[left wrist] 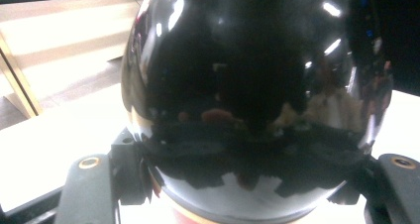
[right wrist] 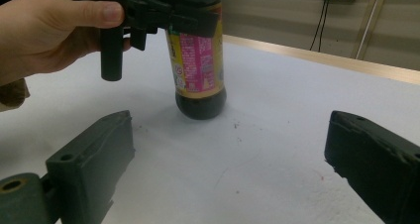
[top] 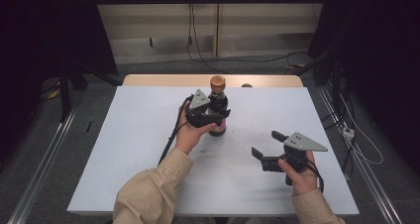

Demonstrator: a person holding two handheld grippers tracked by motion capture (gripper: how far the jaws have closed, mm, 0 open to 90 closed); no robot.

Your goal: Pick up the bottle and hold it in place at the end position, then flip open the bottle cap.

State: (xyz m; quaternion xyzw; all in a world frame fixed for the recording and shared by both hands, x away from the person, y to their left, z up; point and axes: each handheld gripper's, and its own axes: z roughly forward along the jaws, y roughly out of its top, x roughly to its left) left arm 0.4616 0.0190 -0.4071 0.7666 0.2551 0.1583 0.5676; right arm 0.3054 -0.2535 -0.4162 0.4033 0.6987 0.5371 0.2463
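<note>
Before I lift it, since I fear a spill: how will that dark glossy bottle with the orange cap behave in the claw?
The dark glossy bottle with the orange cap looks full of dark liquid, so probably heavy for its size. Its shiny rounded shoulder may slip in the left claw, shut around it. Tall and narrow-based, it could tip if nudged.

High view overhead; left claw view hugs bottle (left wrist: 247, 85); right's farther, level.

The table (top: 148, 149) is evenly lit from above while the surroundings are left dark, and the bottle (left wrist: 247, 85) is rendered blurred, with bright glare spots scattered across its glass.
</note>
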